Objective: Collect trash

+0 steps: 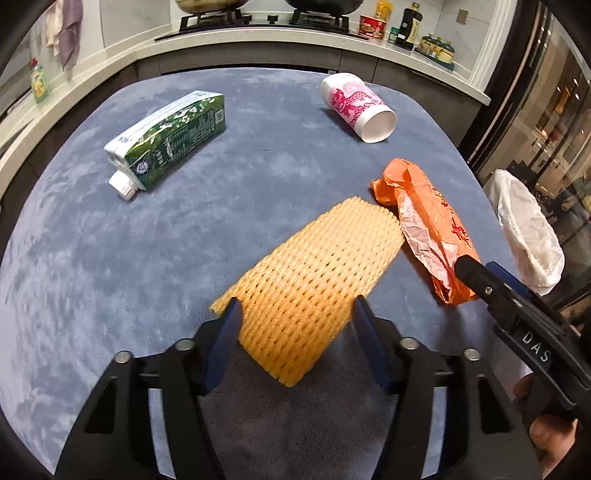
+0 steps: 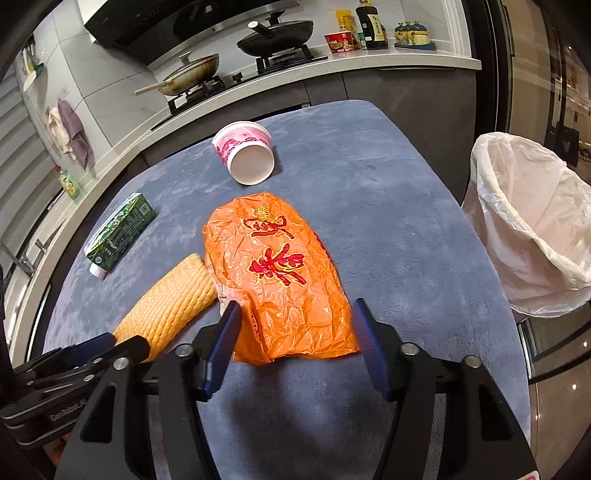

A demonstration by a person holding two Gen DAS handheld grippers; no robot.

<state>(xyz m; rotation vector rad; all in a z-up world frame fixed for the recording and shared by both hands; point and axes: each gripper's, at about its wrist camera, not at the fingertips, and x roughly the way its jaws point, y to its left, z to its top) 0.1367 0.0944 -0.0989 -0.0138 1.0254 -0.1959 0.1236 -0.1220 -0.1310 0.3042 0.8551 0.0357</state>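
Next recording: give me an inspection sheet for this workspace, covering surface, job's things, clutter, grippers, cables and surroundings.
Surface: blue plush table cover, no spills seen.
Job's things: yellow foam fruit net lying flat beside a crumpled orange plastic bag; green milk carton on its side, cap on; pink-and-white paper cup on its side; white-lined trash bin beside the table.
Clutter: nothing seen on the table beyond the trash.
Grippers: left gripper open, jaws either side of the foam net's near end; right gripper open, jaws either side of the bag's near end.
Cables: nothing seen.
Surroundings: kitchen counter with gas hob, two pans, instant noodle cup, sauce bottle.
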